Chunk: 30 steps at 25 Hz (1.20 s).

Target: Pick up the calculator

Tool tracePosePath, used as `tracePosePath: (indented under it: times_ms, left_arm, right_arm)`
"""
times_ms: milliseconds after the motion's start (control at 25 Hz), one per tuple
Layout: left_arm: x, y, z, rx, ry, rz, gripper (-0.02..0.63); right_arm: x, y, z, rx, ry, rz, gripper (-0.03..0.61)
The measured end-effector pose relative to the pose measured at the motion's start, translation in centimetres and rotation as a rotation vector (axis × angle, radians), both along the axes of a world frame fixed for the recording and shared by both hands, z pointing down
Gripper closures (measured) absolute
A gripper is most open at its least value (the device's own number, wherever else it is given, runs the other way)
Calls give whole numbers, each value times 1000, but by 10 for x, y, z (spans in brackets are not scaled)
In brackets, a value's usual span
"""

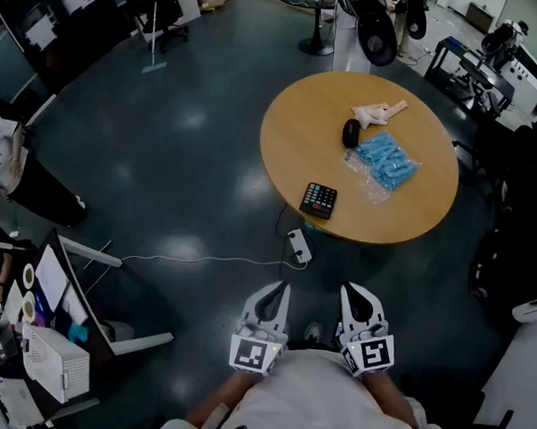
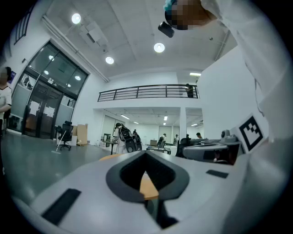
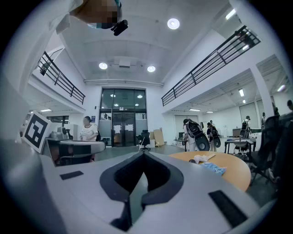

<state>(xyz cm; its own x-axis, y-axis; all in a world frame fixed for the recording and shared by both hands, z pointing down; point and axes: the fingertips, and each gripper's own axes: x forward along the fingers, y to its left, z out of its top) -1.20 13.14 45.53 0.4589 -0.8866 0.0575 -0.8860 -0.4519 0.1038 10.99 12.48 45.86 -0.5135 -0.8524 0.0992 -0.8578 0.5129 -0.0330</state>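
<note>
The calculator [image 1: 318, 200], black with coloured keys, lies near the front edge of the round wooden table [image 1: 303, 137]. Both grippers are held close to my body, well short of the table. The left gripper [image 1: 282, 288] is shut and holds nothing; the right gripper [image 1: 348, 290] beside it is shut and empty too. In the left gripper view the left gripper [image 2: 146, 156] points level, and only a sliver of the table [image 2: 149, 186] shows past it. In the right gripper view the right gripper [image 3: 143, 156] has the table [image 3: 231, 168] ahead to its right. Neither gripper view shows the calculator.
On the table lie a black mouse [image 1: 350, 132], a blue plastic bag [image 1: 386, 160] and a beige cloth [image 1: 378, 111]. A power strip [image 1: 299, 245] with a white cable [image 1: 199, 258] lies on the floor before the table. A desk with a screen [image 1: 50, 279] stands at my left.
</note>
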Motion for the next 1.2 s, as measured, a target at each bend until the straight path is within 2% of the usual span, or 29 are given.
tracePosePath:
  times_ms: [280,640,800,960,1080,1200]
  left_arm:
    - [-4,-1,4,-4,2,-7,607]
    - [-2,-1,10,5,-33,-13,607]
    - [6,0,10,-4,-25,-8,607]
    - [0,-9,17,-21,-41,-42,607]
    - [-7,-21,19,-17,-60,-66,607]
    - [-18,-38,24,-33,-66,-79,608]
  right_arm:
    - [0,1,1,0,3,0,565]
    - [2,0,1,1,-3,-6,565]
    - [12,-7,7,-14,-11,19,565]
    - [21,-39,27,-55,-85,81,563]
    - [21,-77,44,-76,-89,126,563]
    - [14,-118,78,-144,-102,180,563]
